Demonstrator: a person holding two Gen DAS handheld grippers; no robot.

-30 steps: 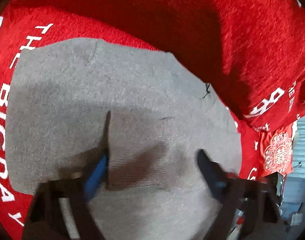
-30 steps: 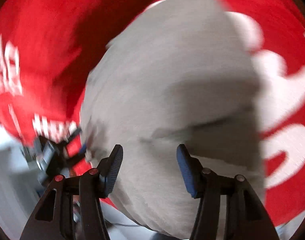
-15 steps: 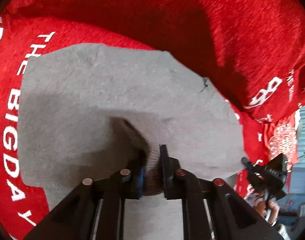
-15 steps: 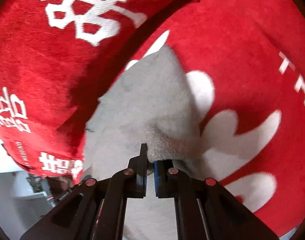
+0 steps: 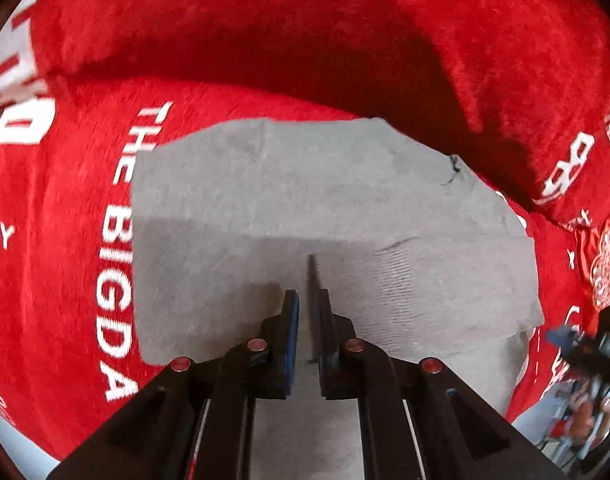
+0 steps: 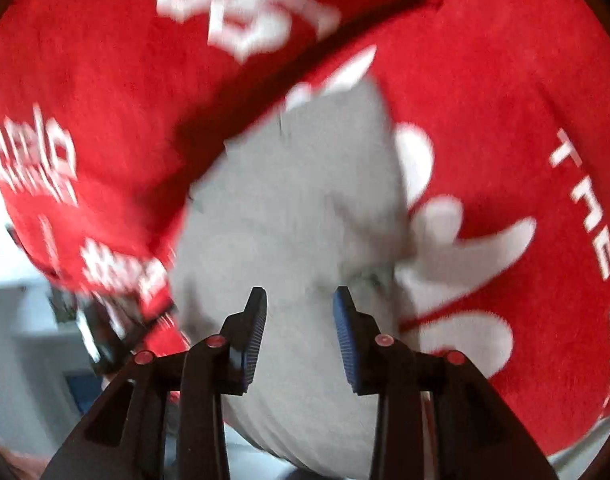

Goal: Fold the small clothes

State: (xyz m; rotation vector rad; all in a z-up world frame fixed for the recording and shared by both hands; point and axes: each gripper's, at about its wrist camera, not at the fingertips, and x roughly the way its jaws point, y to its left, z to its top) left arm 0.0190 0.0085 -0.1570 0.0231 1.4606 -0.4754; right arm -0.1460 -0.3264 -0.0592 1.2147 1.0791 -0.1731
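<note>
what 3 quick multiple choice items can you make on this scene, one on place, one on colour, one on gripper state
1. The grey garment lies on:
A. a red blanket
B. a wooden floor
C. a white tray

2. The lettering on the red blanket is:
A. black
B. white
C. yellow

3. The right gripper:
A. clamps a sock
B. has nothing between its pads
C. holds a hanger

Key: 1 A, red plush surrounds the garment. 2 B, "THE BIG DAY" shows white. 3 B, its jaws are opening with a clear gap over the garment.

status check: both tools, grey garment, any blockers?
Left tool shut on a thin fold of grey garment. Right tool opening, nothing pinched. Garment on red blanket; nothing in the way.
</note>
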